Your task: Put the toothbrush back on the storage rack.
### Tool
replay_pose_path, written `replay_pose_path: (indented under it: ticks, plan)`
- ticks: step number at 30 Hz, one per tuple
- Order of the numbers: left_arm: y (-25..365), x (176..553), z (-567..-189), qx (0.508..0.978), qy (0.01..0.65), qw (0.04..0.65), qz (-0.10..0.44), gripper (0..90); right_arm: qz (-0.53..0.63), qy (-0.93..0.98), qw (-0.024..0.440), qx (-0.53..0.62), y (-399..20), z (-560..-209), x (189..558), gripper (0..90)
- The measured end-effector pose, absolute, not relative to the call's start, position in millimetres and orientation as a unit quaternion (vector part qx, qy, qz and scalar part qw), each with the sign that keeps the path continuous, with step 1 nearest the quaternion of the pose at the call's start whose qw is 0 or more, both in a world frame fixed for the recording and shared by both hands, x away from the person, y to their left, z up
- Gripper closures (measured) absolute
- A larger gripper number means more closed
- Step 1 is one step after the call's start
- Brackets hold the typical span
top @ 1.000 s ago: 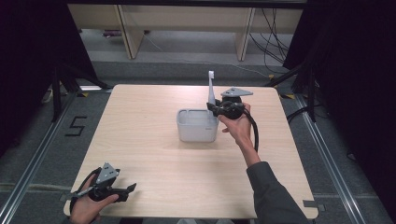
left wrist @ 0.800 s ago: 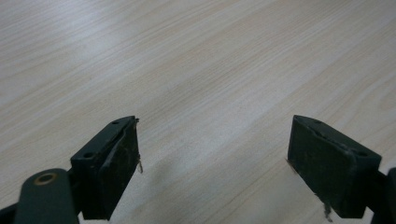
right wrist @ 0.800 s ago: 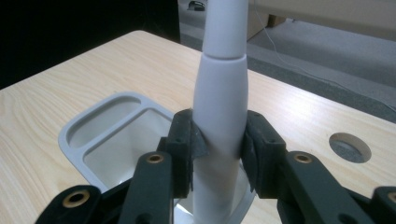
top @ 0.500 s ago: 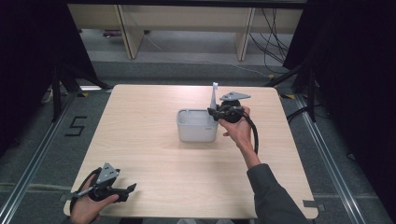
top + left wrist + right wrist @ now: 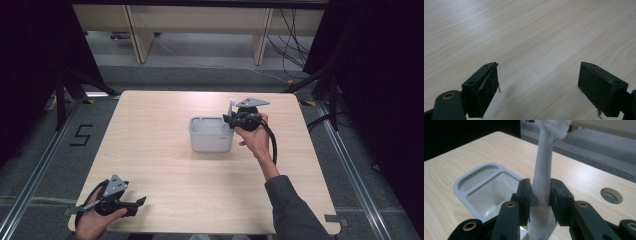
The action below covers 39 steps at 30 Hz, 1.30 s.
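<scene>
From high up I see my right gripper (image 5: 231, 118) at the far right edge of the grey bin (image 5: 210, 134), which sits in the middle of the wooden table (image 5: 165, 165). A thin white stick (image 5: 230, 107) pokes up from it, too small to make out there. My right gripper view shows more: both black pads squeeze a white tube (image 5: 543, 170) that stands upright, its bottom end at the bin's rim. The bin (image 5: 469, 188) has one shallow part and one deep part, and there is a round hole (image 5: 611, 195) in the table beyond. My left gripper (image 5: 140, 202) rests at the near left corner. Its own view shows the jaws wide apart over bare wood, holding nothing.
</scene>
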<state>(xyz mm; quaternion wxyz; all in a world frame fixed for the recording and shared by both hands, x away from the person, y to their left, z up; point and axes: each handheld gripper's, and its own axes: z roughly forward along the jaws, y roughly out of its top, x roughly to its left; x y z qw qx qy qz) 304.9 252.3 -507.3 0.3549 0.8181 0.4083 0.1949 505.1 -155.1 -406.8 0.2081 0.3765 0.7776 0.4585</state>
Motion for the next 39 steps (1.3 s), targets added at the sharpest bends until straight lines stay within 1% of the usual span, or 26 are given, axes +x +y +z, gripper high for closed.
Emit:
replay_pose_path:
  ticks: [2, 3, 4, 6, 7, 8, 10, 11, 12, 13, 16, 18, 19, 21, 22, 24, 26, 31, 32, 33, 34, 37, 39]
  plan:
    - [251.5, 304.5, -507.7, 0.815, 0.41, 0.362, 0.193, 16.0, 0.459, 0.776, 0.216, 0.374, -156.1, -405.2, 504.9, 68.1]
    - [251.5, 304.5, -507.7, 0.815, 0.41, 0.362, 0.193, 16.0, 0.461, 0.775, 0.216, 0.374, -156.0, -405.2, 504.9, 65.7]
    - [251.5, 304.5, -507.7, 0.815, 0.41, 0.362, 0.193, 16.0, 0.462, 0.775, 0.211, 0.376, -155.7, -405.4, 504.6, 62.3]
    - [251.4, 304.7, -508.5, 0.813, 0.41, 0.366, 0.193, 16.0, 0.461, 0.772, 0.204, 0.386, -155.1, -405.3, 503.3, 61.1]
    - [252.8, 305.1, -507.2, 0.82, 0.407, 0.352, 0.194, 16.0, 0.461, 0.772, 0.204, 0.386, -156.3, -404.8, 502.9, 57.7]
    - [252.6, 305.1, -507.5, 0.819, 0.407, 0.355, 0.196, 16.0, 0.463, 0.767, 0.199, 0.397, -155.7, -404.2, 501.7, 54.9]
    - [251.4, 304.9, -508.5, 0.813, 0.41, 0.366, 0.192, 16.0, 0.465, 0.769, 0.208, 0.386, -159.0, -403.1, 503.2, 53.4]
    - [251.5, 305.0, -508.4, 0.814, 0.41, 0.365, 0.192, 16.0, 0.471, 0.766, 0.2, 0.389, -158.7, -402.9, 502.7, 52.6]
    - [251.5, 305.0, -508.4, 0.814, 0.41, 0.365, 0.191, 16.0, 0.468, 0.766, 0.21, 0.389, -159.7, -402.0, 502.2, 51.7]
    - [252.7, 305.3, -507.8, 0.819, 0.407, 0.355, 0.195, 16.0, 0.472, 0.764, 0.206, 0.389, -159.8, -401.8, 502.0, 51.1]
    - [251.9, 305.0, -508.3, 0.815, 0.409, 0.361, 0.195, 16.0, 0.469, 0.764, 0.2, 0.396, -161.9, -399.3, 499.4, 49.0]
    - [251.5, 304.9, -508.5, 0.814, 0.41, 0.365, 0.191, 16.0, 0.471, 0.762, 0.205, 0.394, -162.2, -399.3, 499.3, 48.0]
    - [251.6, 304.9, -507.8, 0.815, 0.411, 0.362, 0.19, 16.0, 0.477, 0.758, 0.192, 0.402, -162.6, -398.1, 498.0, 46.6]
    - [251.4, 304.8, -508.2, 0.813, 0.411, 0.365, 0.193, 16.0, 0.474, 0.76, 0.205, 0.394, -165.3, -396.7, 498.0, 45.6]
    - [251.6, 304.9, -507.9, 0.814, 0.411, 0.362, 0.191, 16.0, 0.478, 0.759, 0.198, 0.395, -165.5, -396.1, 497.5, 45.0]
    - [251.4, 304.8, -508.0, 0.814, 0.411, 0.363, 0.192, 16.0, 0.479, 0.756, 0.205, 0.397, -166.4, -395.4, 496.0, 43.3]
    - [251.5, 304.7, -508.1, 0.813, 0.412, 0.365, 0.193, 16.0, 0.478, 0.758, 0.199, 0.396, -168.1, -394.2, 493.4, 42.0]
    - [251.1, 304.6, -508.1, 0.812, 0.411, 0.366, 0.193, 15.9, 0.478, 0.758, 0.2, 0.395, -171.5, -395.7, 485.9, 38.6]
    - [252.4, 304.7, -506.9, 0.819, 0.409, 0.353, 0.195, 15.9, 0.479, 0.757, 0.202, 0.396, -172.6, -396.2, 485.1, 37.8]
    - [251.8, 304.8, -507.8, 0.815, 0.41, 0.361, 0.194, 15.9, 0.479, 0.751, 0.195, 0.41, -172.5, -395.8, 481.8, 37.3]
    - [251.2, 304.6, -508.1, 0.812, 0.411, 0.366, 0.193, 15.9, 0.478, 0.757, 0.203, 0.397, -175.6, -396.0, 482.7, 36.8]
    - [251.7, 304.8, -507.9, 0.815, 0.41, 0.361, 0.194, 15.9, 0.481, 0.752, 0.199, 0.404, -178.4, -395.5, 478.5, 36.1]
    - [251.5, 304.5, -507.8, 0.815, 0.41, 0.362, 0.193, 15.9, 0.48, 0.758, 0.207, 0.39, -180.9, -395.7, 478.9, 35.7]
